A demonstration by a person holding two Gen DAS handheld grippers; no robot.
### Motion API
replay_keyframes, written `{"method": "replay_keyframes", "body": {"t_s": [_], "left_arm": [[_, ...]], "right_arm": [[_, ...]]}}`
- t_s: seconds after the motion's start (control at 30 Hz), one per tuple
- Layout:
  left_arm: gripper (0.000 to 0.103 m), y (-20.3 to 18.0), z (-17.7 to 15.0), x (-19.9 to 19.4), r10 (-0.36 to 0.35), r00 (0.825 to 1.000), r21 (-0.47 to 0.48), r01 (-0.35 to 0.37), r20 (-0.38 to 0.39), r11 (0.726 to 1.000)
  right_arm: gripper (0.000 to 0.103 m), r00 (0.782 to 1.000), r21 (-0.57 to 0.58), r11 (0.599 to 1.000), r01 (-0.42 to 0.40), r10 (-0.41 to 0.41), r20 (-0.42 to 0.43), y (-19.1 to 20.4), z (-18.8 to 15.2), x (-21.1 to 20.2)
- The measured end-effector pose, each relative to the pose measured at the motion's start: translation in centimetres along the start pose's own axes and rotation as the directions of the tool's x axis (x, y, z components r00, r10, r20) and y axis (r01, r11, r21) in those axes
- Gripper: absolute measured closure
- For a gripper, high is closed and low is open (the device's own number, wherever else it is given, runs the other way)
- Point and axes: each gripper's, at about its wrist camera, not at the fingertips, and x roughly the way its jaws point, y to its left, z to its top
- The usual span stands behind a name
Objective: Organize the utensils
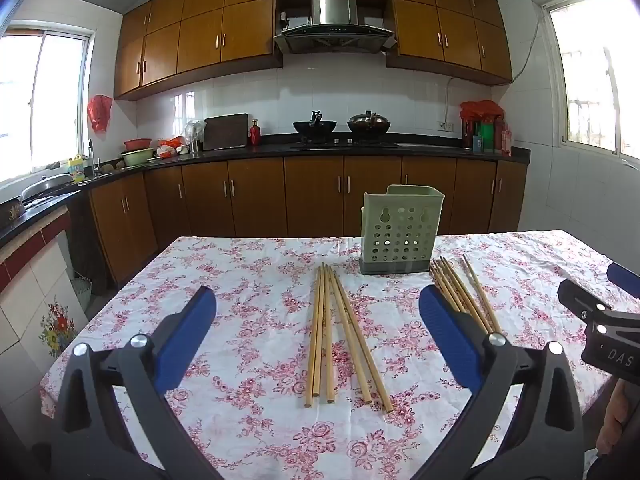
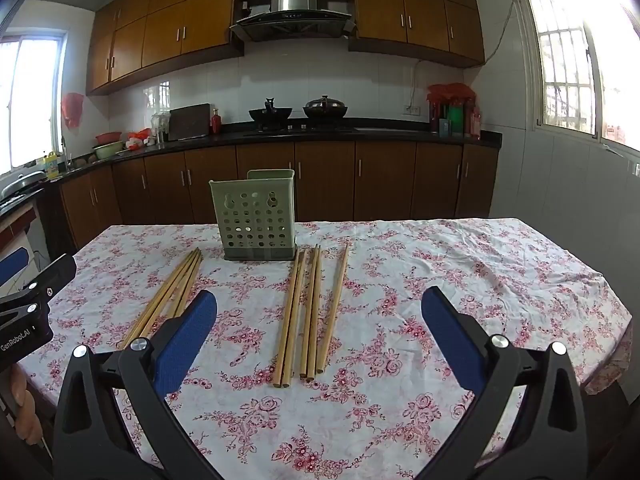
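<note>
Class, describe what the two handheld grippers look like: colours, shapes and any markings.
Both the left gripper and the right gripper have black angular frames with silver round bolts and flat blue textured fingers. White lettering marks their black bodies: "DAS" on one, "GenRobot.AI" on the other.

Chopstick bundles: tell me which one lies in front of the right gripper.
The looser bundle to the right of the green holder, one stick splayed off its right side. It lies between the open right gripper fingers; the tighter bundle lies left.
</note>
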Motion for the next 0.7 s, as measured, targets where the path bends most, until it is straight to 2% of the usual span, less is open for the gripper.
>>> {"method": "replay_keyframes", "body": {"t_s": [0.7], "left_arm": [[0.004, 0.0, 0.01, 0.01, 0.001, 1.0, -0.001, -0.001, -0.001, 1.0]], "right_arm": [[0.002, 1.0, 0.002, 1.0, -0.003, 0.003, -0.002, 0.08, -0.21, 0.13]]}}
